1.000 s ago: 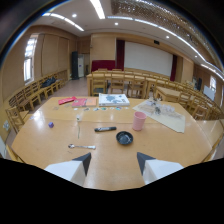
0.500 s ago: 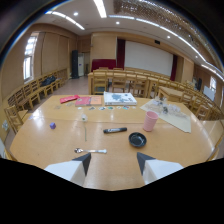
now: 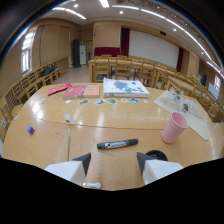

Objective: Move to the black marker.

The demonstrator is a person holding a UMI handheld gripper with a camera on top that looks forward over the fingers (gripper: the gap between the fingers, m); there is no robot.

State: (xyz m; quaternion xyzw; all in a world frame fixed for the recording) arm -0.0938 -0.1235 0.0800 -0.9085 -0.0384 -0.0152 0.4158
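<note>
Gripper [image 3: 112, 167] spread, holding nothing | black marker [image 3: 117, 144] just ahead | pink cup [image 3: 174, 127] upright, contents hidden

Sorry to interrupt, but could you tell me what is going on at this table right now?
A person is holding a pair of tongs over a wooden table and aiming them at a black marker. The tongs are open and hold nothing; the marker lies flat just ahead of them, roughly in line with the gap. A pink cup stands beyond and to one side, with books farther back.
</note>
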